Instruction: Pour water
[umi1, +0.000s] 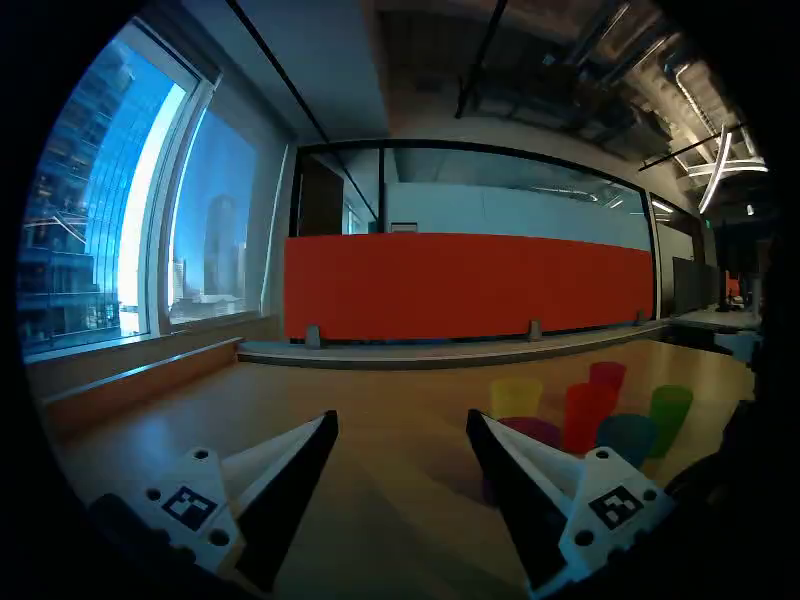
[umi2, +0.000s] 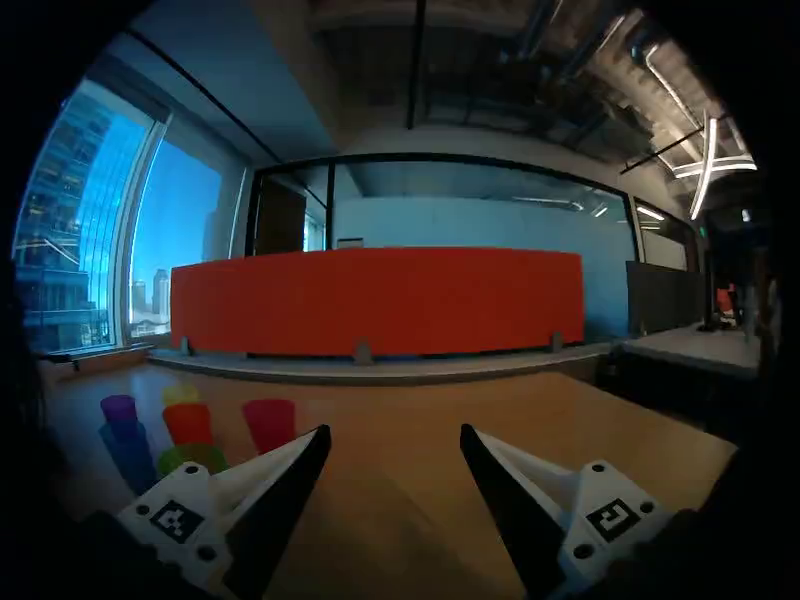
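Observation:
Several coloured plastic cups stand in a group on the wooden table (umi1: 400, 400). In the left gripper view they sit right of centre: a yellow cup (umi1: 515, 397), an orange cup (umi1: 586, 416), a red cup (umi1: 607, 376), a green cup (umi1: 669, 413), a blue cup (umi1: 627, 438) and a purple cup (umi1: 534, 432) just beyond the right finger. My left gripper (umi1: 402, 425) is open, empty, low over the table. In the right gripper view the cups stand at the left: purple cup (umi2: 120, 412), orange cup (umi2: 187, 424), red cup (umi2: 269, 423), green cup (umi2: 190, 458). My right gripper (umi2: 394, 435) is open and empty.
A long orange divider panel (umi1: 465, 285) runs along the table's far edge. Large windows (umi1: 110, 230) line the left wall. Another desk (umi2: 690, 350) stands at the right. Bare wood lies between and ahead of both pairs of fingers.

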